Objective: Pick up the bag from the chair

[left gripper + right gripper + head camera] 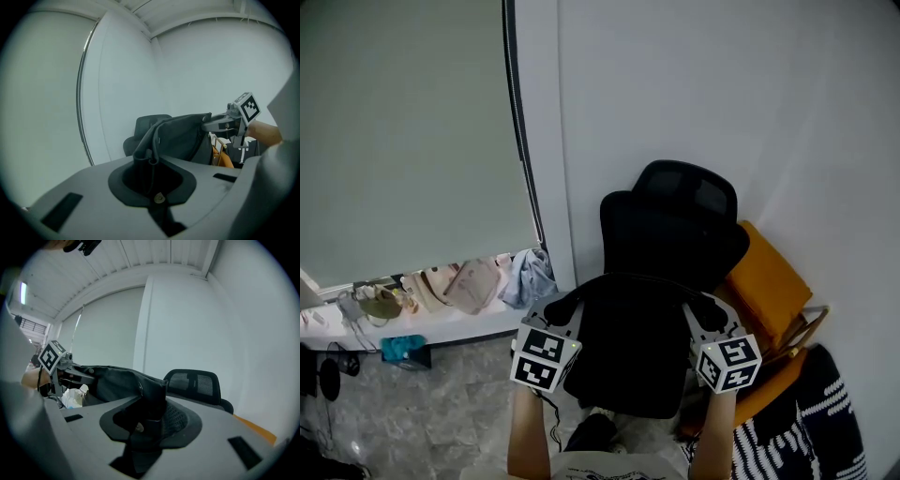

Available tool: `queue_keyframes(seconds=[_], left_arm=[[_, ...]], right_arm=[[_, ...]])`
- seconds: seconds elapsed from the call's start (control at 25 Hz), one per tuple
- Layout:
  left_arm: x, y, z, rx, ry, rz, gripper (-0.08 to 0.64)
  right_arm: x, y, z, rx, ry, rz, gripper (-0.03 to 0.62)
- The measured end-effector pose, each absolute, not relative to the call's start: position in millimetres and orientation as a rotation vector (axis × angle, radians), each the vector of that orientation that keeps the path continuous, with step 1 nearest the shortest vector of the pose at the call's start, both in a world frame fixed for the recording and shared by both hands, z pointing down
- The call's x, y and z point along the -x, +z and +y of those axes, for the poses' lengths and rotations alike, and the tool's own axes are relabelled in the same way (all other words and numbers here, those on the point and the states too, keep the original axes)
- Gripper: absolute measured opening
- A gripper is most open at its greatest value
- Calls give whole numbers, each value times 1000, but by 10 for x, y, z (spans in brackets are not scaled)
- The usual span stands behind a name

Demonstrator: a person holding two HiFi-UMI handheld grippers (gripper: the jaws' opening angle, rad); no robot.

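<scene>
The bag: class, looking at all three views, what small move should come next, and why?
Probably draw the bag back, away from the chair, keeping it level. The left tongs and the right tongs are each shut on one end, and it hangs between them, apparently held up in front of the chair.

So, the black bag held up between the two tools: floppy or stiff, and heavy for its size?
Probably floppy: the black bag bunches into folds where the left tool pinches its edge, and hangs limp below. Likely light: its top edge runs fairly straight across to the right tool, with little sag. The fabric looks matte, so slipping seems unlikely.
</scene>
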State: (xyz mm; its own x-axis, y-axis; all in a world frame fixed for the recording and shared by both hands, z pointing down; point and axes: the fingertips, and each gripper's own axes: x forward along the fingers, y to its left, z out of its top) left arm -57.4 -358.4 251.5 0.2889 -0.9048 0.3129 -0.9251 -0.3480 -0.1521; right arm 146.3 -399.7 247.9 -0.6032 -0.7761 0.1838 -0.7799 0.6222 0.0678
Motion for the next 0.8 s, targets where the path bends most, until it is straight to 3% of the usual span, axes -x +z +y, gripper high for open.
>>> queue_keyframes(seconds=[0.8], left_arm=[[443, 2311, -2949, -2496, 531, -1799, 21]], right_arm=[[-1590, 2246, -3388, -1301, -1, -2691, 135]])
